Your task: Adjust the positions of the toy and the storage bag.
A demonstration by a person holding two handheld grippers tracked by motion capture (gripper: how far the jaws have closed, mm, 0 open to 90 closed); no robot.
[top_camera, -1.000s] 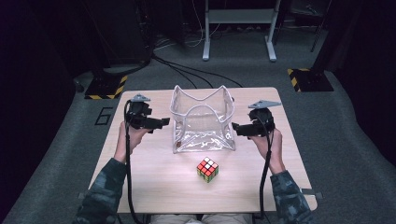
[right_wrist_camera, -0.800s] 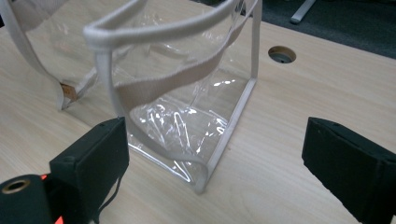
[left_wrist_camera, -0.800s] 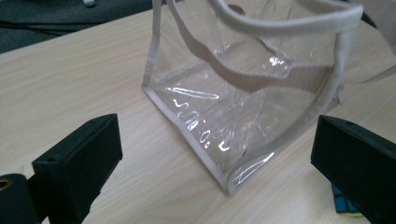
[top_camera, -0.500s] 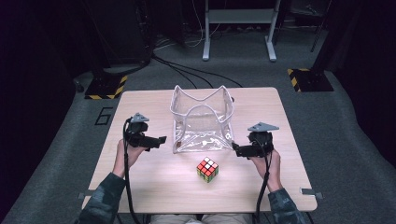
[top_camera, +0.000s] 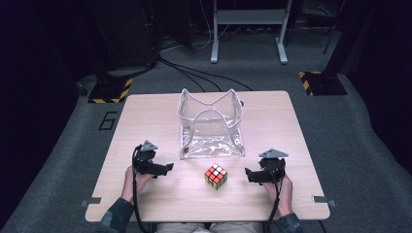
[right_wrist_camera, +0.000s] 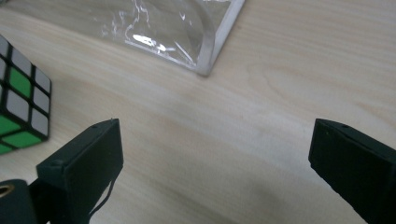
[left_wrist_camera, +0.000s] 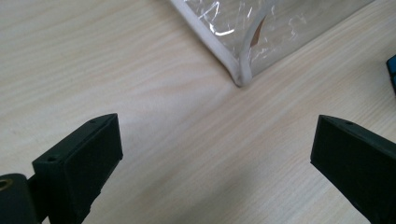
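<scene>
Both claws, left [top_camera: 165,170] and right [top_camera: 250,174], have drawn back from the clear bag [top_camera: 211,127], spread wide, empty.

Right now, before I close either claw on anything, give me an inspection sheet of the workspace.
Surface: pale wooden table, bare around the job's things.
Job's things: clear plastic bag with white trim stands open at the table's middle; colour cube sits in front of it, apart from the bag and from both claws.
Clutter: nothing seen.
Grippers: left claw hovers left of the cube, jaws wide open; right claw hovers right of it, jaws wide open. Neither holds anything.
Cables: one black cable trails from each claw back toward the person; more run across the floor behind the table.
Surroundings: grey carpet, a metal stand at the back, hazard-striped bases either side.
</scene>
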